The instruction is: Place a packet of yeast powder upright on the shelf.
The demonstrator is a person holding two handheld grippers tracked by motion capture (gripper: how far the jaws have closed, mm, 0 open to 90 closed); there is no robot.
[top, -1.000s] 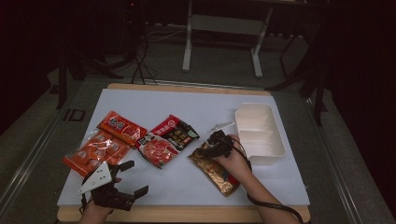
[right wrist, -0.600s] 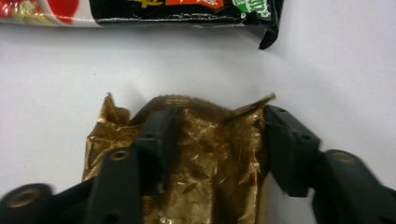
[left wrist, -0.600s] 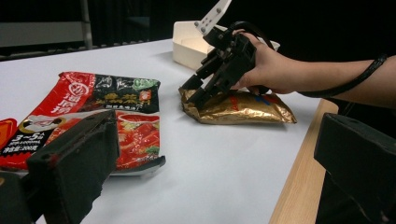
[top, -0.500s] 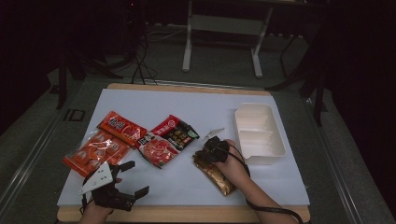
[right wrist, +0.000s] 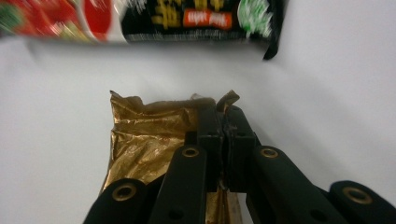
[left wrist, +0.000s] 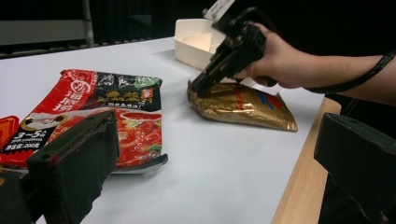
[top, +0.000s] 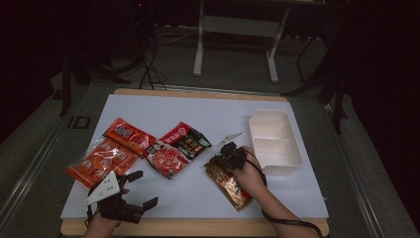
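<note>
The gold foil packet (top: 229, 181) lies flat on the white tabletop (top: 208, 111), and the right gripper (top: 224, 153) has its crinkled top edge pinched between jaws pressed tight together; in the right gripper view the foil (right wrist: 149, 140) folds up around the clamped tips. The rest of the packet runs back from the jaws, beneath the person's right hand (top: 250, 173), toward the near wooden edge of the table. In the left gripper view the right gripper (left wrist: 201, 88) slants down onto the packet's (left wrist: 243, 105) upper corner.

Just ahead of the right gripper's tips lies a red and black hot-pot seasoning pouch (top: 178, 148), close to the gold packet but not touching it. Beyond the hand, on its outer side, stands a white two-compartment tray (top: 275, 141); the gripper's grey plate points toward it.

Past the seasoning pouch lie two more red packets: one red sachet (top: 129, 136) and a larger orange-red bag (top: 101, 161) overlapping it.

The left gripper (top: 146, 191) hovers near the front edge of the table, well apart from the right one, with its jaws spread wide and nothing between them. The orange-red bag lies just ahead of it.
</note>
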